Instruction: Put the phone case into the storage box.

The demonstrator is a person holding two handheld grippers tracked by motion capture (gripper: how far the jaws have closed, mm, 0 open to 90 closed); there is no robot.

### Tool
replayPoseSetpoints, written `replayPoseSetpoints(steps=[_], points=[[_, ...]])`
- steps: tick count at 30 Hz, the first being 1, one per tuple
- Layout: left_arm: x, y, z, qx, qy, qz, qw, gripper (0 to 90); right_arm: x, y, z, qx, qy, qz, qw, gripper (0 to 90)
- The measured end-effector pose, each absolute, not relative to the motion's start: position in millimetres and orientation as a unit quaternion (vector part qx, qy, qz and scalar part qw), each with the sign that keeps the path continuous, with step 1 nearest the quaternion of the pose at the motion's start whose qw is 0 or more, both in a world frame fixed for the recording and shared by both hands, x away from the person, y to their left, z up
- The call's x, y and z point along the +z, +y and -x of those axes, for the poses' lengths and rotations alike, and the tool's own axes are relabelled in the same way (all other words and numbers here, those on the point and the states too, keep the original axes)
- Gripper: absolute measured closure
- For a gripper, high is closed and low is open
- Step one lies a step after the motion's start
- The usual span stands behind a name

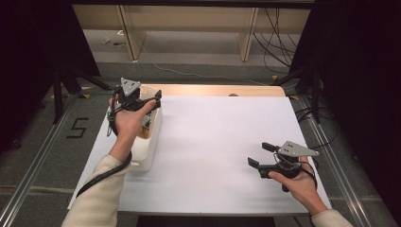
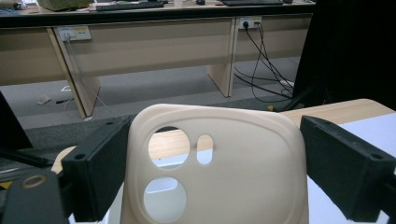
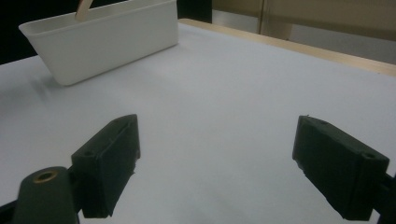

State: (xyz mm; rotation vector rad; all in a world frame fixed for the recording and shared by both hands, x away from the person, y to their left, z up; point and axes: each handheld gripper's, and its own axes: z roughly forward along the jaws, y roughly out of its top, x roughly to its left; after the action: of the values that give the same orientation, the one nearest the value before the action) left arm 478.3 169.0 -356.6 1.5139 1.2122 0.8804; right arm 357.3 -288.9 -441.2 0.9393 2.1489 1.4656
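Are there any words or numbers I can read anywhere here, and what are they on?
"5" in black tape marks on the grey floor, left of the table.
Yellow sticker on the wall socket plate: too blurred to read.
Cream phone case: no writing.

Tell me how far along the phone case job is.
Done: the left gripper has its fingers around the cream phone case, above the white bin. In hand: carrying the case. Left: setting it down on the white table cover; the right gripper waits open, empty.
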Motion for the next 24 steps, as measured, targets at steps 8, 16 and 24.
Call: replayPoseSetpoints(steps=[8, 16, 24], points=[[-357.7, 171.0, -479.3, 0.363, 0.502, -0.618, 0.484, 11.4, -441.2, -288.9, -357.3, 0.522, 0.762, -0.334, 0.186, 15.8], [-358.6, 173.5, -480.2, 0.364, 0.506, -0.616, 0.482, 11.4, -441.2, -289.0, -357.3, 0.521, 0.763, -0.334, 0.186, 15.8], [-359.7, 174.9, -481.4, 0.364, 0.509, -0.614, 0.481, 11.4, -441.2, -288.9, -357.4, 0.522, 0.763, -0.334, 0.185, 15.8]])
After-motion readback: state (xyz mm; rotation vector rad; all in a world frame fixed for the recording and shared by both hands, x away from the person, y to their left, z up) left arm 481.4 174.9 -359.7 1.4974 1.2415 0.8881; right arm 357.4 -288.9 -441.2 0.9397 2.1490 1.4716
